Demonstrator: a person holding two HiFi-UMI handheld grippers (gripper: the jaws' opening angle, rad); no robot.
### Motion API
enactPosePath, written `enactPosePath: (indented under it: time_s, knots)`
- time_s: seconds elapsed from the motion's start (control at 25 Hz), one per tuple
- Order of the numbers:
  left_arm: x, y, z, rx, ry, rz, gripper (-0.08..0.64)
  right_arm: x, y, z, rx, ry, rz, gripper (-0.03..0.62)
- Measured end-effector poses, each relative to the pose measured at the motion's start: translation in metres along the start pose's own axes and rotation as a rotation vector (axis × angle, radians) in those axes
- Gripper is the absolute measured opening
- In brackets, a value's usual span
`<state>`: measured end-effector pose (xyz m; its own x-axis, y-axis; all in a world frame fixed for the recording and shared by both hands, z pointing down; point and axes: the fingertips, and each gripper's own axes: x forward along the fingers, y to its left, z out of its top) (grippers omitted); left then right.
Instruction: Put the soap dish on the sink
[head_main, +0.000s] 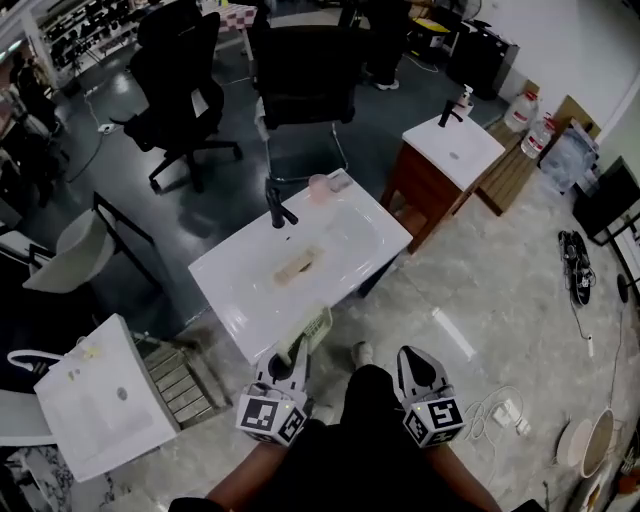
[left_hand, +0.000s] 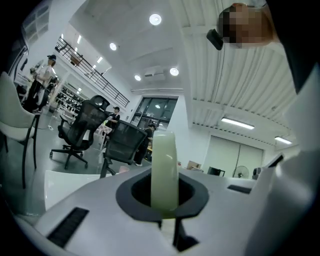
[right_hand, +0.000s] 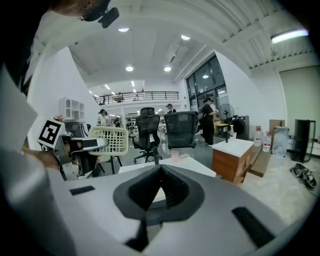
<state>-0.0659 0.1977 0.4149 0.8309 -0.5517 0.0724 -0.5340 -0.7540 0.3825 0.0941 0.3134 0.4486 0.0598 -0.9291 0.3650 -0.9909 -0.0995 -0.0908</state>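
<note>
Pale-green plastic, a slatted soap dish (head_main: 312, 335), sits pinched in the left gripper (head_main: 288, 358). That gripper's own view shows the jaws pressed onto the dish edge-on, with most of it sticking out past the tips. So the dish is up in the air, just ahead of the gripper and just short of the sink's near corner, not on it yet.

The hold is the first worry. It's a narrow bite on one edge of a light lattice piece, and any bump or quick swing could twist it in the jaws or let it slide out onto the floor. The right gripper (head_main: 415, 358), off to the side, has its jaws together on nothing, so there's no second hold if it goes.

Straight ahead is the white sink (head_main: 240, 275). Its front edge is the first thing the overhanging dish would meet. Come in too low and it clips that edge and gets levered loose.

Further out, a tan object (head_main: 299, 266) lies in the basin beyond the tips. Let go over the bowl and the dish, I'd judge, tips down onto it rather than resting flat on the rim.

At the far side stand a black tap (head_main: 279, 207) and a pink cup (head_main: 319, 187). Reach too far and the cup looks easy to knock over.
</note>
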Motion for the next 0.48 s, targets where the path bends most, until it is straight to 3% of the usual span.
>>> enactPosePath:
  time_s: [0.24, 0.48]
  knots:
    - [0.034, 0.027, -0.003, -0.008, -0.007, 0.190, 0.018, 0.074, -0.025, 0.013, -0.028, 0.044, 0.168, -0.002]
    - [0.080, 0.046, 0.008, -0.020, -0.040, 0.340, 0.018, 0.139, -0.069, 0.029, -0.044, 0.072, 0.275, -0.002]
